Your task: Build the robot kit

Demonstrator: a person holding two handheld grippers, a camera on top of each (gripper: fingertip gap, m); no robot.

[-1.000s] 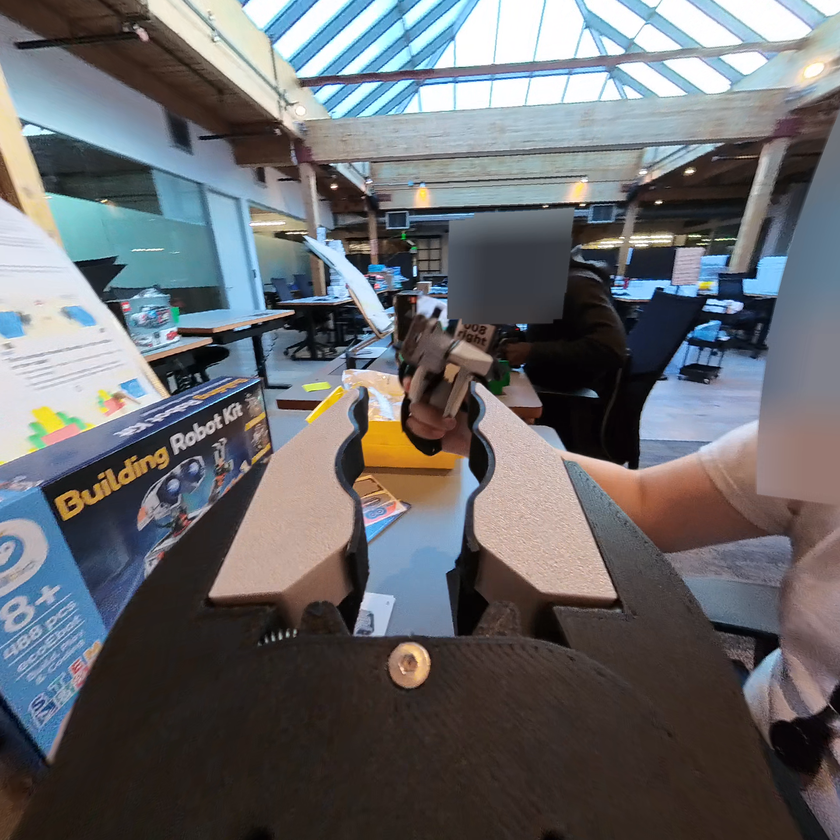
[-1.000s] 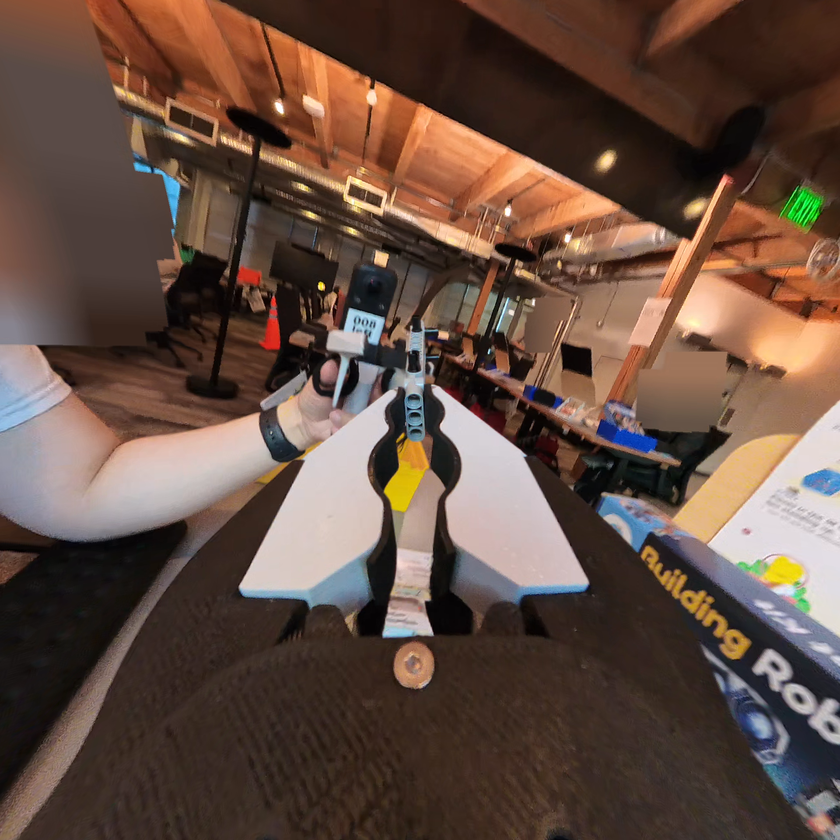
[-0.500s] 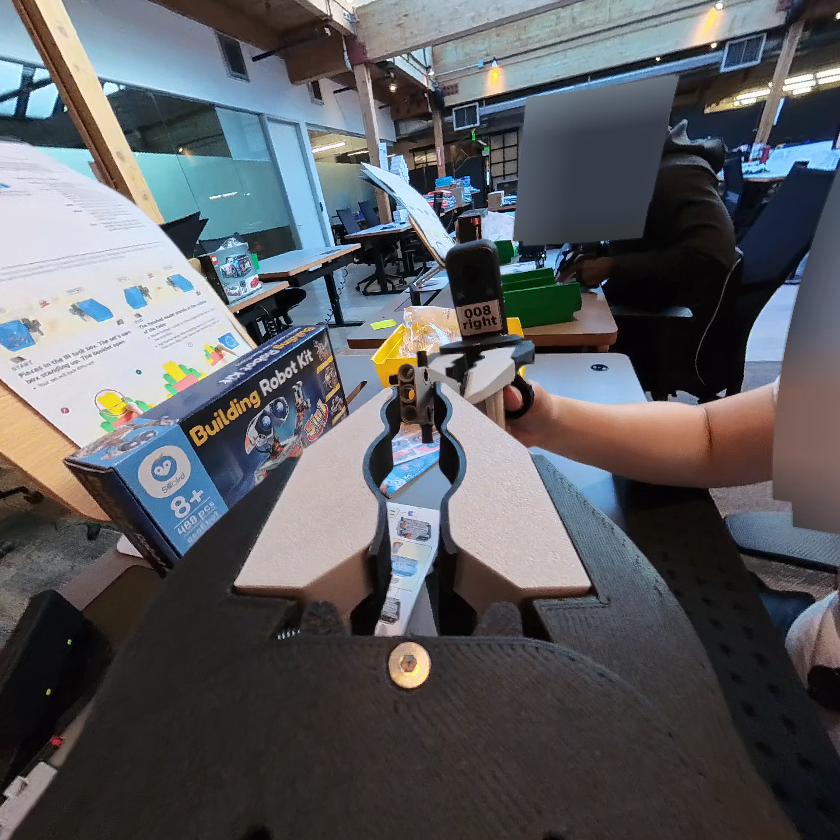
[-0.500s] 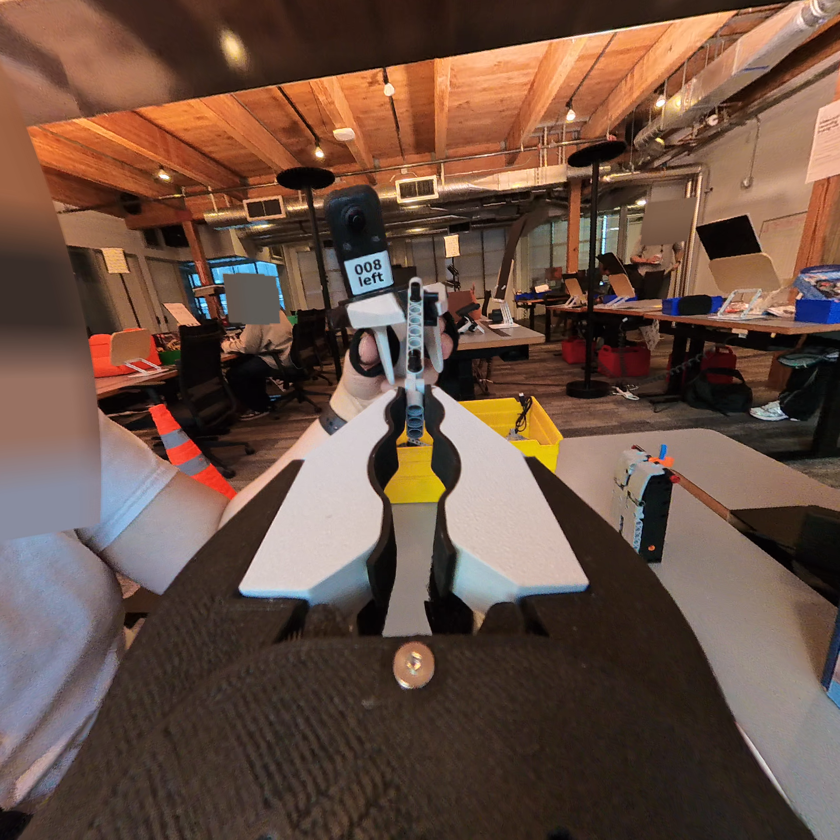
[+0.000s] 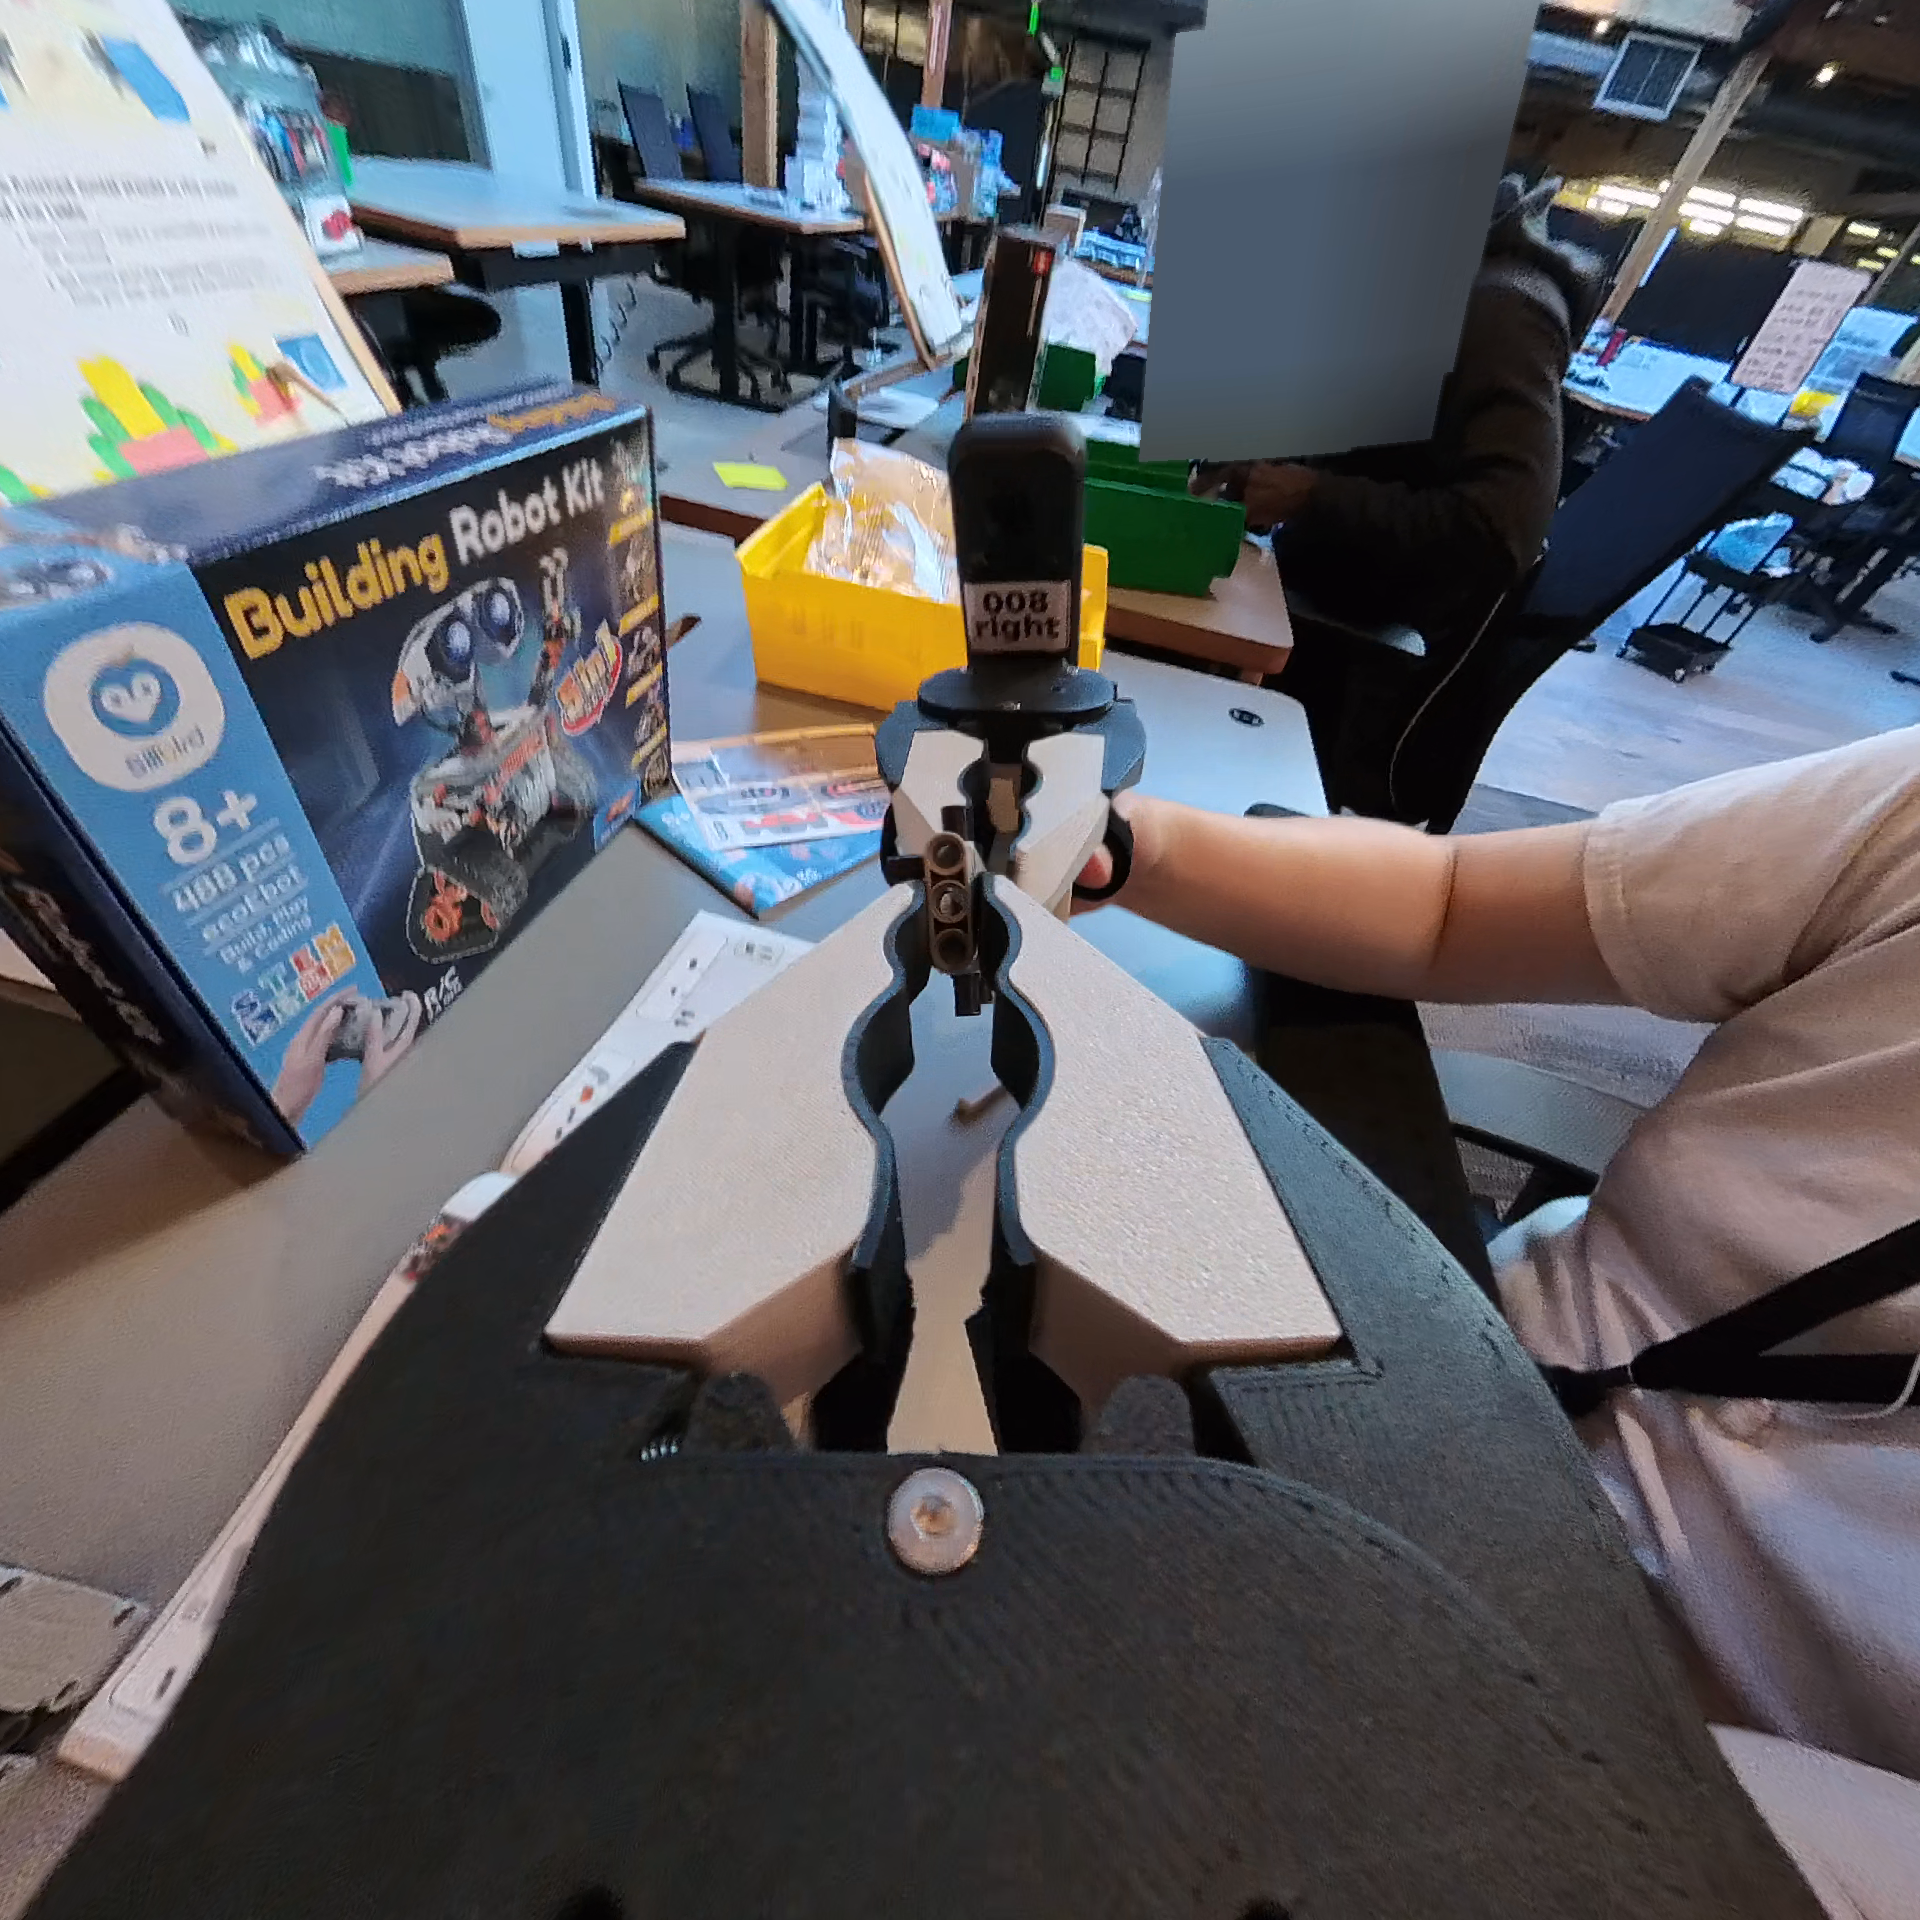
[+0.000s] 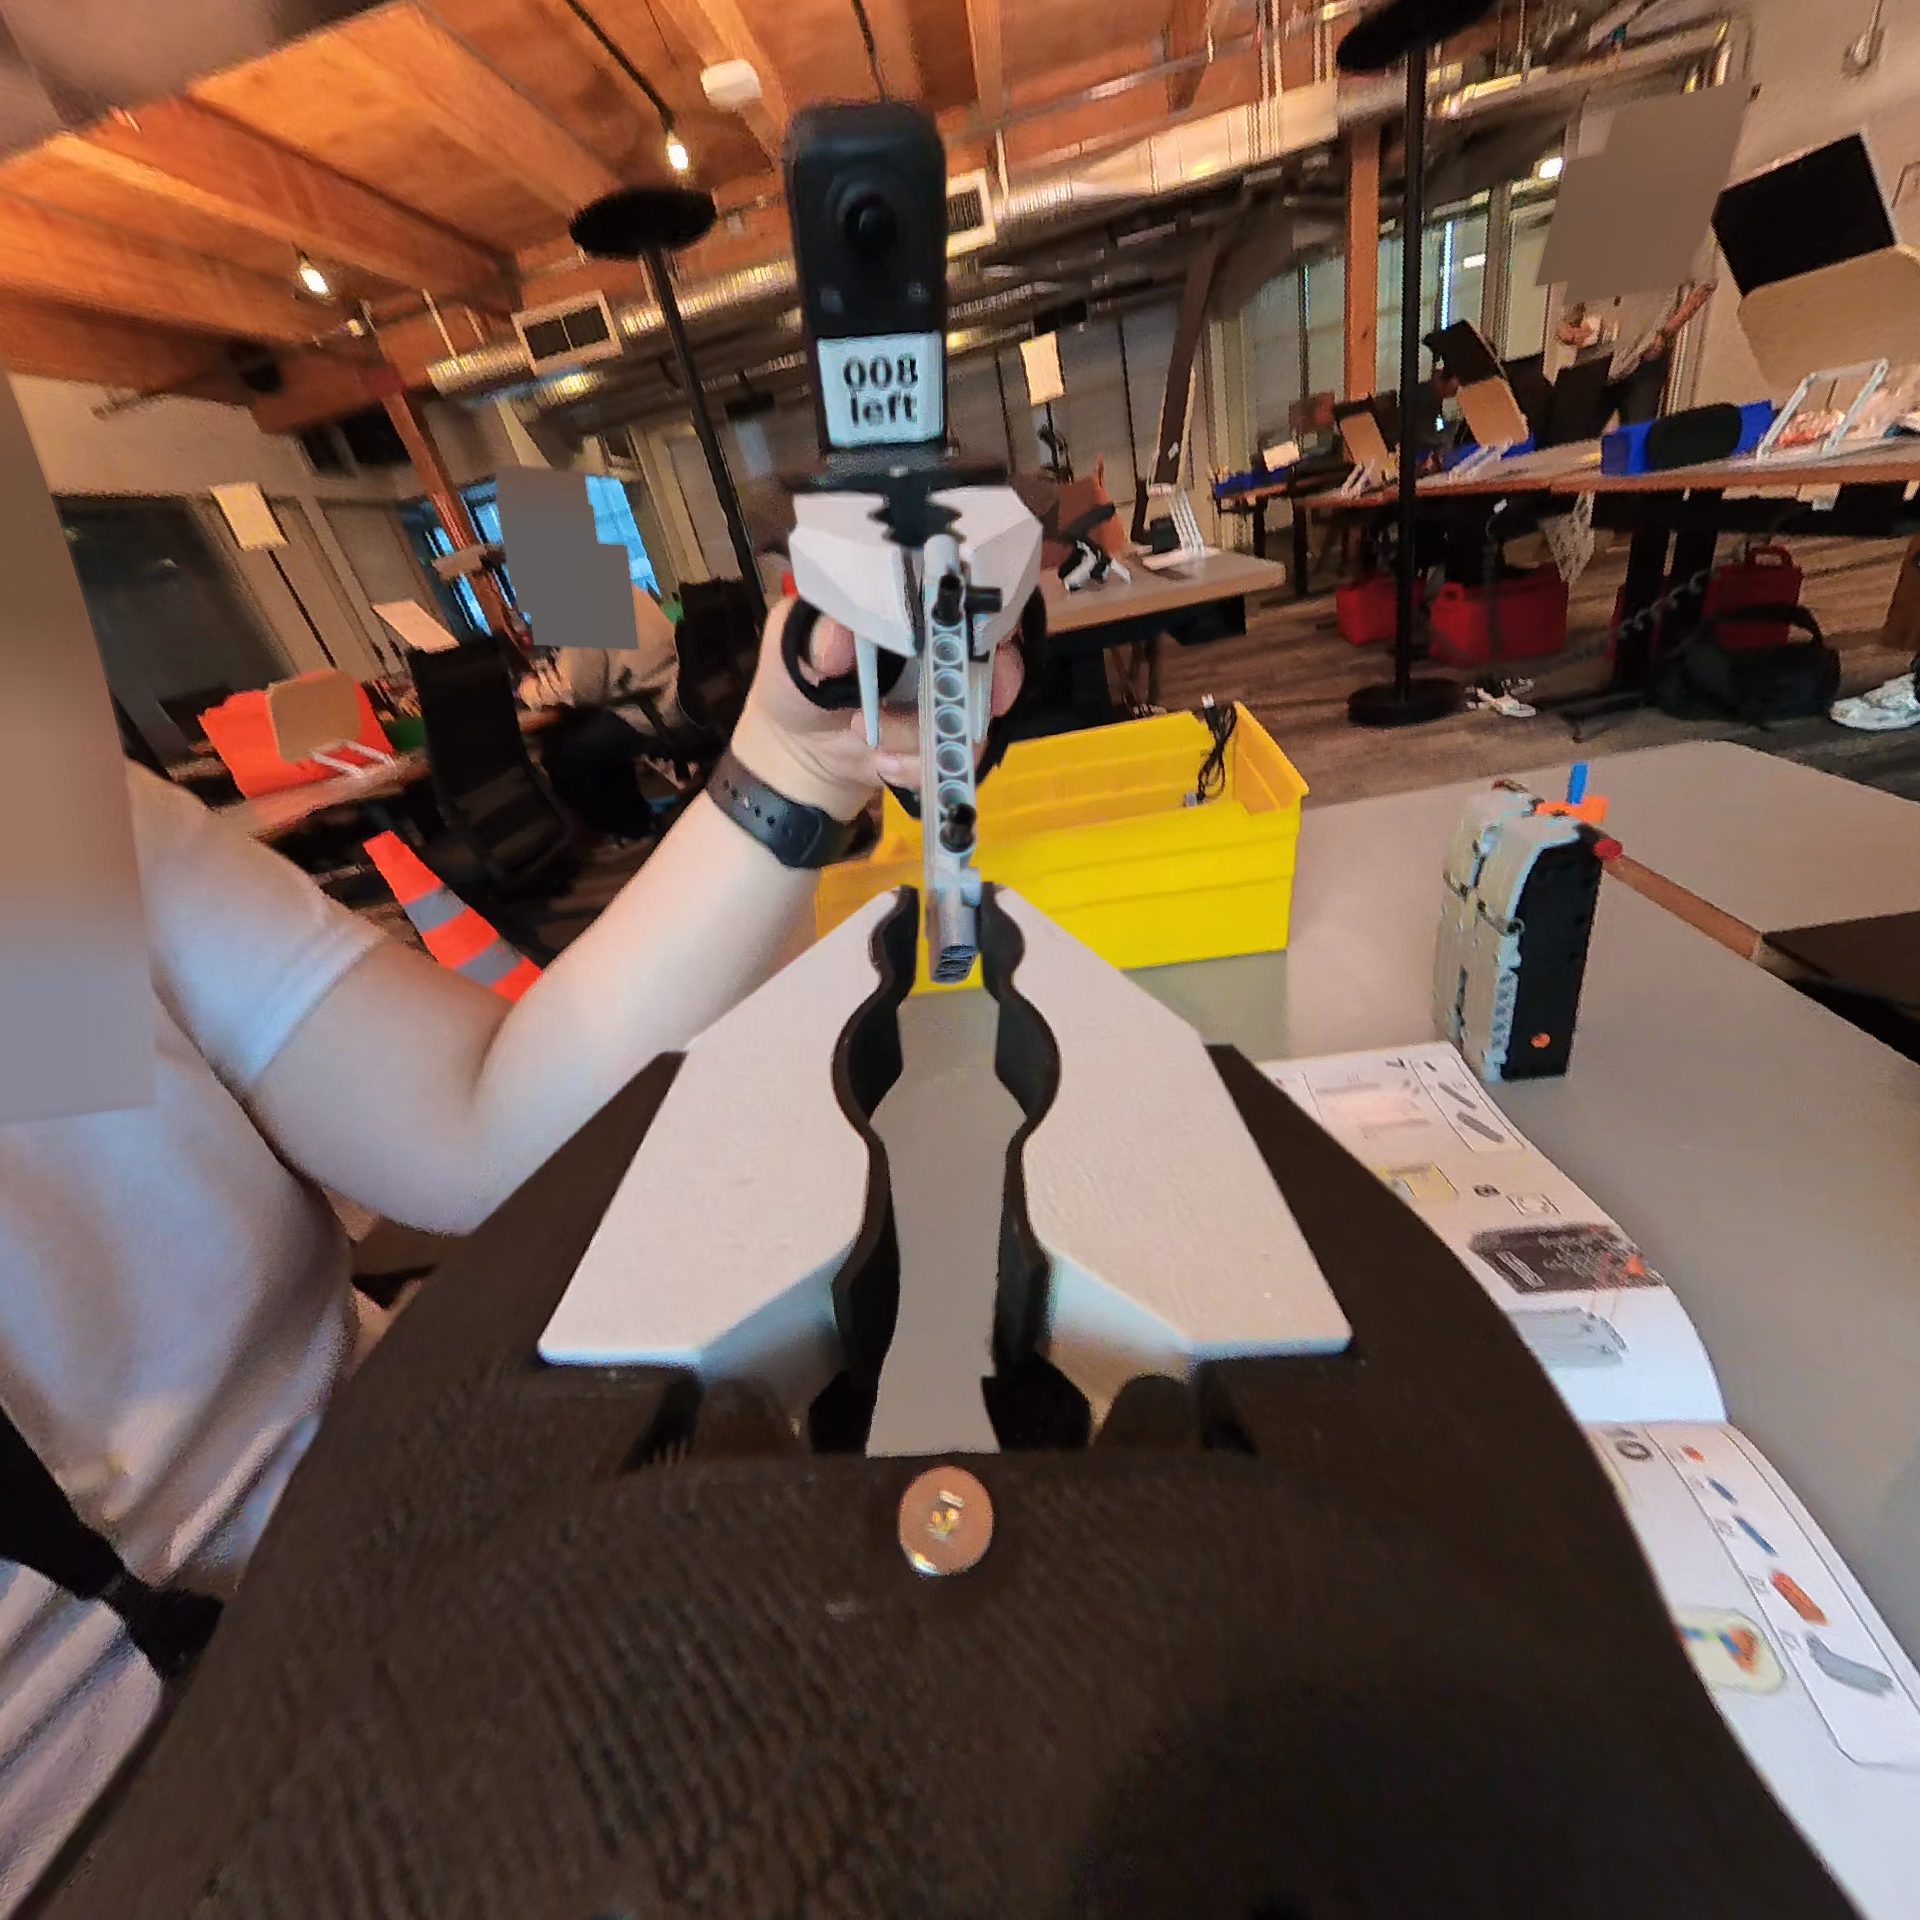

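Note:
A long grey beam (image 6: 948, 717) with a row of holes and black pins spans between my two grippers, which face each other above the grey table (image 6: 1714, 1039). My right gripper (image 6: 951, 920) is shut on the beam's near end. My left gripper (image 6: 920, 566) grips its far end, higher up. In the left wrist view the left gripper (image 5: 951, 904) is shut on the beam (image 5: 948, 894), seen end-on. The right gripper (image 5: 1000, 805) is just beyond it, held in a hand. A small tan peg (image 5: 977, 1101) lies on the table below.
A blue robot-kit box (image 5: 364, 748) stands on the left, a yellow bin (image 5: 862, 613) behind it, and a booklet (image 5: 769, 821) and an instruction sheet (image 5: 707, 966) lie flat. In the right wrist view there are a yellow bin (image 6: 1122, 831), a grey-and-black block assembly (image 6: 1517, 935) and printed sheets (image 6: 1455, 1195). Across from one pair of fingers to the other is roughly 5 centimeters. Both grippers' tips are roughly 25 centimeters from the grey-and-black block assembly (image 6: 1517, 935).
One second ago the left gripper was open; it has closed on the beam's free end. Both grippers have tilted downward, so the table now fills more of both views.

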